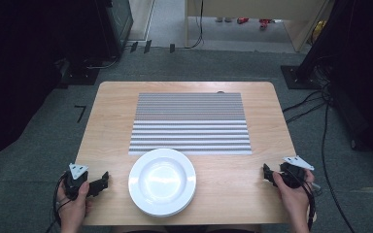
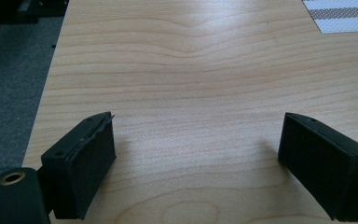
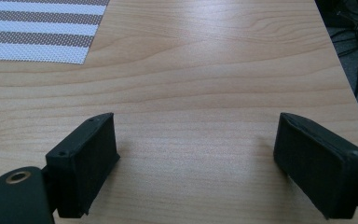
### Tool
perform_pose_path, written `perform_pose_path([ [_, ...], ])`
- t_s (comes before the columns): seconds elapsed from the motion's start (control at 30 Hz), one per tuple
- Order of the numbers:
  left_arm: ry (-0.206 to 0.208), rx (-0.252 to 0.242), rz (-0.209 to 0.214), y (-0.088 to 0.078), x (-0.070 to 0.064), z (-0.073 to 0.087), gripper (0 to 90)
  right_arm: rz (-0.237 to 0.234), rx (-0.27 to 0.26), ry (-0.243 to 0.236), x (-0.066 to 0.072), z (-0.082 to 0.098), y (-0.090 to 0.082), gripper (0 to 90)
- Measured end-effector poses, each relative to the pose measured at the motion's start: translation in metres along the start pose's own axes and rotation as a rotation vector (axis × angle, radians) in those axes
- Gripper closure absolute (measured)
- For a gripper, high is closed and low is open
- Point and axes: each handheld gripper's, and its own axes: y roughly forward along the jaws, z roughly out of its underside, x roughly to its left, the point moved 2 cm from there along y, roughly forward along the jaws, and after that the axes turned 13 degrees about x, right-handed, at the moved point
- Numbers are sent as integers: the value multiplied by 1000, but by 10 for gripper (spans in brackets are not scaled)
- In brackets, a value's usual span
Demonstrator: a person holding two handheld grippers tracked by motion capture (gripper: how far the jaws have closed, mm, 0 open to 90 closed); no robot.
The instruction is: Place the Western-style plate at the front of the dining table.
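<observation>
You are at the start: your left hand-held gripper [image 1: 102, 181] and right hand-held gripper [image 1: 268, 173] rest spread and empty on the bench [image 1: 111, 116], flanking the white plate [image 1: 162, 181] at the near edge. Next, likely reach inward to its rim.

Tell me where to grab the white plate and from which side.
Pinch the white plate by its thin raised rim, probably at the left edge, coming in low from the left: the left hand-held gripper waits open beside it, and the plate lies flat on the table.
</observation>
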Motion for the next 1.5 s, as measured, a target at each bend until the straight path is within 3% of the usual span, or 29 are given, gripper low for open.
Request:
perform_pose_path([
  [0.3,12,3,5,1,-3,-2,100,3,0,5,0,0,0,135],
  [0.57,-30,20,-16,1,-5,-4,101,-15,-1,21,-1,-2,0,143],
  [0.67,-74,6,19,-1,-8,-6,101,-17,-1,21,2,-3,-2,143],
  [1.0,-88,-41,73,-16,-22,-10,101,-32,-37,16,16,-7,-10,145],
  [1.27,-76,-72,120,-25,-37,-12,101,-63,-57,11,29,-8,-15,147],
  [1.33,-70,-76,120,-27,-41,-13,101,-71,-60,5,33,-8,-15,147],
  [1.4,-49,-82,91,-29,-45,-13,101,-80,-61,0,37,-8,-16,148],
  [1.5,-35,-90,93,-31,-50,-13,101,-92,-60,-3,41,-8,-16,148],
])
